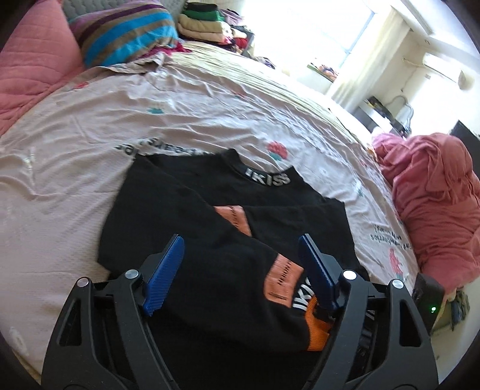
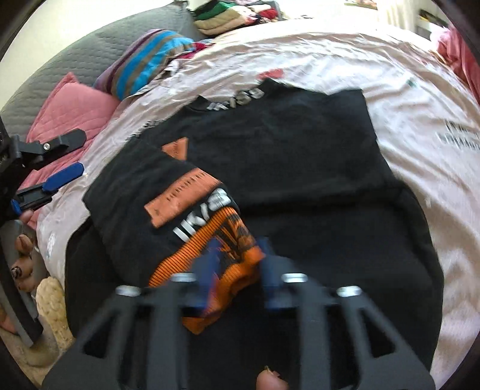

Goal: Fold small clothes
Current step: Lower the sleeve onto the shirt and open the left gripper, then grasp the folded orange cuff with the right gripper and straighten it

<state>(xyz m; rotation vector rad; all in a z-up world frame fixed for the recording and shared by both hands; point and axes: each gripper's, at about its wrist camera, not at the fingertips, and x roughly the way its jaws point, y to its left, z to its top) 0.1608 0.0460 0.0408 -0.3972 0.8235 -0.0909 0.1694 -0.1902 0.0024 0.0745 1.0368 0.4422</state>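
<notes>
A black sweater with orange patches and white lettering lies on the bed, a sleeve with an orange cuff folded across its front. It also shows in the right wrist view. My left gripper is open, its blue fingers spread above the folded sleeve. It shows at the left edge of the right wrist view. My right gripper is blurred; its blue fingers stand on either side of the orange cuff, and I cannot tell whether they pinch it.
The bed sheet is pale pink and printed. A striped pillow and pink pillow lie at the head. A pink blanket heap lies at the right. Folded clothes are stacked at the far side.
</notes>
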